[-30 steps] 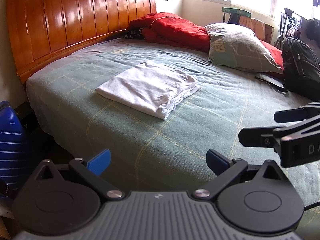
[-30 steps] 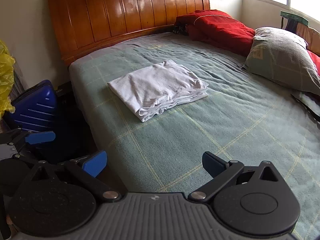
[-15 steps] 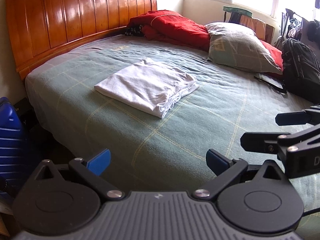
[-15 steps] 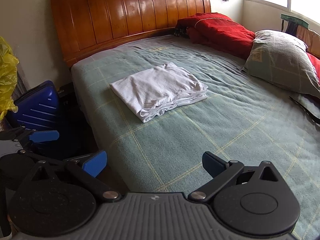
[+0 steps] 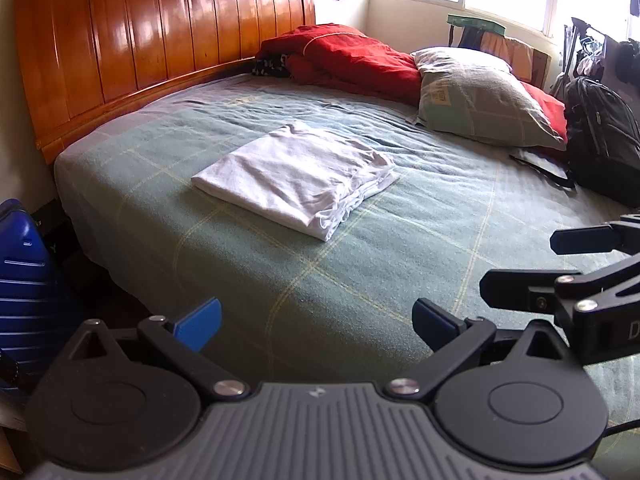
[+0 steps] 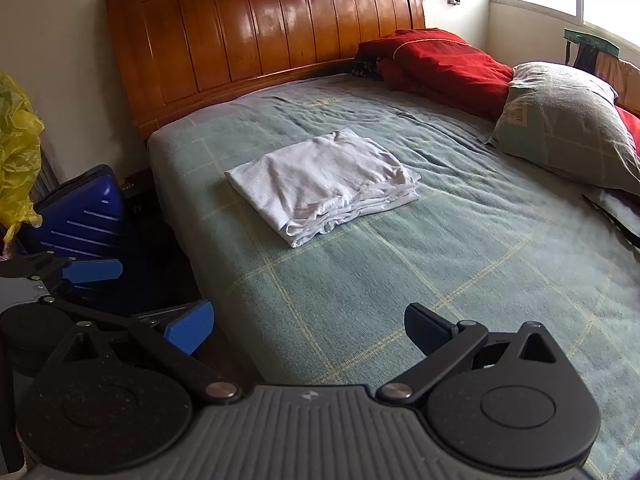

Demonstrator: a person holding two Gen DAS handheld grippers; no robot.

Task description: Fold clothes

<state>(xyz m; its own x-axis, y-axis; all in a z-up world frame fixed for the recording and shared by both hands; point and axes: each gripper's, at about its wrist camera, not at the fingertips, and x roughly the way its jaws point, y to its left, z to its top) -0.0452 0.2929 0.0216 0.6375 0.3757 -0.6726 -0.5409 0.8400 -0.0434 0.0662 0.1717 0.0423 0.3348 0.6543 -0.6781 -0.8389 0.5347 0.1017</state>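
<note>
A white garment lies folded into a neat rectangle on the green checked bedspread, toward the headboard end of the bed and near its close edge, with its layered edges facing the foot. Nothing touches it.

Both tools hang over the near side of the bed, well apart from the garment. The left gripper has its blue-tipped fingers spread wide with nothing between them. The right gripper is likewise wide open and holds nothing; its black fingers also show at the right edge of the left wrist view.

A wooden headboard stands at the head of the bed. Against it rests a bundled red blanket, and beside that a grey-green pillow lies on something red. A black backpack sits on the far side of the bed past the pillow; I cannot tell whether it is zipped or what is in it. On the floor beside the bed stands a blue hard-shell suitcase, closed, so its contents are hidden. Next to it, yellow plastic bunches up against the wall.
</note>
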